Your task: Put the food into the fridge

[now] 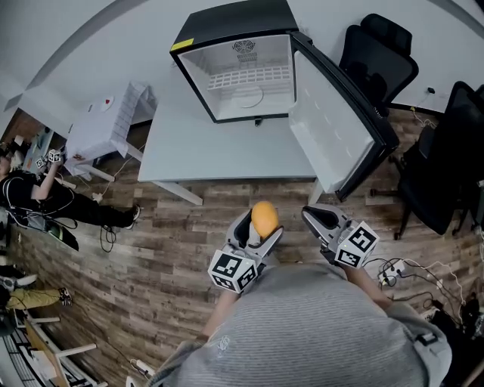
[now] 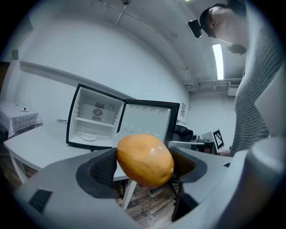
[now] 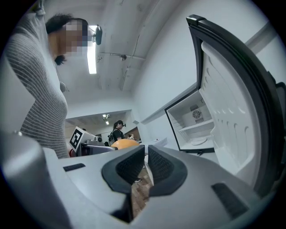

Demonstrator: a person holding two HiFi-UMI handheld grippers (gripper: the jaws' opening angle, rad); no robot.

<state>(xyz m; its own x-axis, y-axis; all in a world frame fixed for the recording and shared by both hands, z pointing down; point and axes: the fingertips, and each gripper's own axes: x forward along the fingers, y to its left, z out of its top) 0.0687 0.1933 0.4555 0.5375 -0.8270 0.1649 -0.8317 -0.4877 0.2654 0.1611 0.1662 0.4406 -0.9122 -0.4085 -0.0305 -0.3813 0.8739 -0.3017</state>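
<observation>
Item: fruit (image 2: 145, 159), one piece. It is egg-shaped and smooth-skinned, deep orange-yellow and paler toward its lower end. Small glossy highlights and a tiny pale fleck show on the side nearest the right-hand finger.

Location: the fruit sits between the fingers (image 2: 103, 167) of the left gripper (image 1: 262, 229). The black ribbed pads press on its two flanks. It lies at a slight tilt and bulges out above and below the pads, which stand as far apart as the fruit is wide. It is in the air above the wood-plank floor (image 1: 189, 234), short of the desk.

Item: right gripper (image 3: 146, 163). Its fingers (image 3: 129, 167) are drawn together to a thin slit with nothing between them. It is level with the left gripper and just to that gripper's right.

Item: fridge (image 1: 227, 19), small, with a black casing and a white lining. It stands on the white desk (image 1: 219, 151), ahead of both pairs of fingers. Its door (image 1: 325, 128) is swung fully open, and its free edge reaches toward the right fingers, rising close at their right side. Inside is a white wire shelf (image 1: 249, 78), with a round white disc on the cabinet floor below it.

Item: marker cube (image 1: 234, 270), black-and-white squares, behind the left fingers. There is a matching one on the right gripper.

Surroundings: black office chairs (image 1: 378, 53) stand beyond the door, to the right of the right fingers.
</observation>
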